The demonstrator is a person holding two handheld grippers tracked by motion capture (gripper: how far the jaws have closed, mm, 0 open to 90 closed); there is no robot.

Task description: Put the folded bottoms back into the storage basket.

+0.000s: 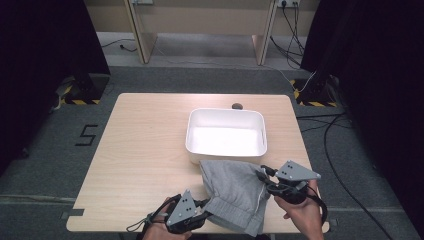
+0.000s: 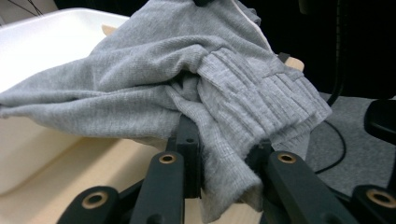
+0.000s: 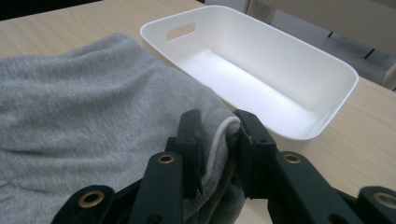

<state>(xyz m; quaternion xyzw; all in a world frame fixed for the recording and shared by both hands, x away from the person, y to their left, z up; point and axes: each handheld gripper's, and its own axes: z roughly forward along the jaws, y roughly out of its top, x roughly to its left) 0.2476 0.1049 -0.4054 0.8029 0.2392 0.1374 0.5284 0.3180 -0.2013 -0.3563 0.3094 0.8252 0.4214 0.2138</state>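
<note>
A grey knit garment [image 1: 235,192] with a ribbed waistband hangs bunched over the table's near edge, its far end resting against the white tub [image 1: 226,134]. My left gripper [image 1: 202,216] is shut on the garment's left lower edge; in the left gripper view the cloth [image 2: 187,84] is pinched between the black jaws, at my gripper [image 2: 224,154]. My right gripper [image 1: 265,181] is shut on the garment's right edge, where a white drawstring shows. In the right gripper view the fabric [image 3: 93,112] and its cord sit clamped in my gripper [image 3: 218,133].
The white rectangular tub [image 3: 299,70] with a handle slot sits empty past the garment, mid-right on the wooden table [image 1: 145,150]. A small dark object [image 1: 237,106] lies behind the tub at the table's far edge. Cables run over the grey floor at the right.
</note>
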